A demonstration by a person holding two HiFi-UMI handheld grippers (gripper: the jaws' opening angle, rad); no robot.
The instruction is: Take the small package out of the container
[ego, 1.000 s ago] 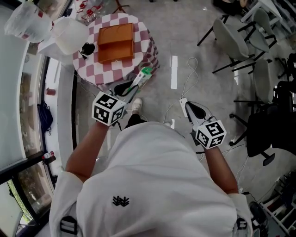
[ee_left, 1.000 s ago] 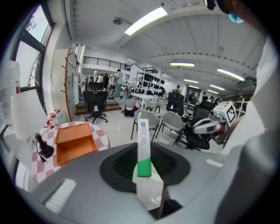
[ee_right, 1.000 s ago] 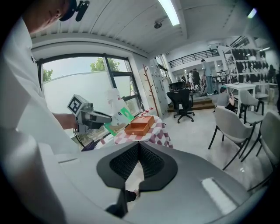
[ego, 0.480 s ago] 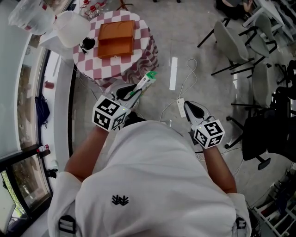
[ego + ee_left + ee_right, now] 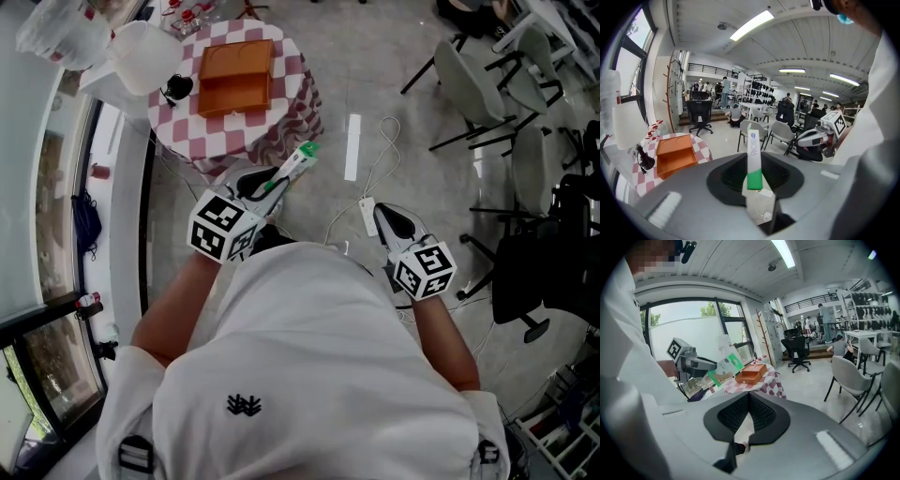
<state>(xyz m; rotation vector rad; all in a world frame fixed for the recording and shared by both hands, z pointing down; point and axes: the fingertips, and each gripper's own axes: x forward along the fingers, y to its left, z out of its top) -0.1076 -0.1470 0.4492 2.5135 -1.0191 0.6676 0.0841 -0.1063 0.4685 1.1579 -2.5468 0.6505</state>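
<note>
A small flat white-and-green package (image 5: 298,161) is pinched by its lower end in my left gripper (image 5: 272,183), held in the air off the near edge of the round checkered table (image 5: 225,136). In the left gripper view the package (image 5: 753,159) stands upright between the jaws. The orange container (image 5: 234,77) sits open on the table, apart from the package; nothing shows inside it (image 5: 675,153). My right gripper (image 5: 386,220) hangs over the floor on the right with its pads together (image 5: 749,401) and nothing in them.
A white jug (image 5: 142,58) and a black object (image 5: 175,91) stand on the table's left side. Grey chairs (image 5: 469,80) and a black office chair (image 5: 534,272) fill the right. White cables (image 5: 380,164) lie on the floor.
My left gripper has lifted the package a little up and to the right, farther from the table. Since half a second ago nearly nothing moves. The right gripper stays put.
</note>
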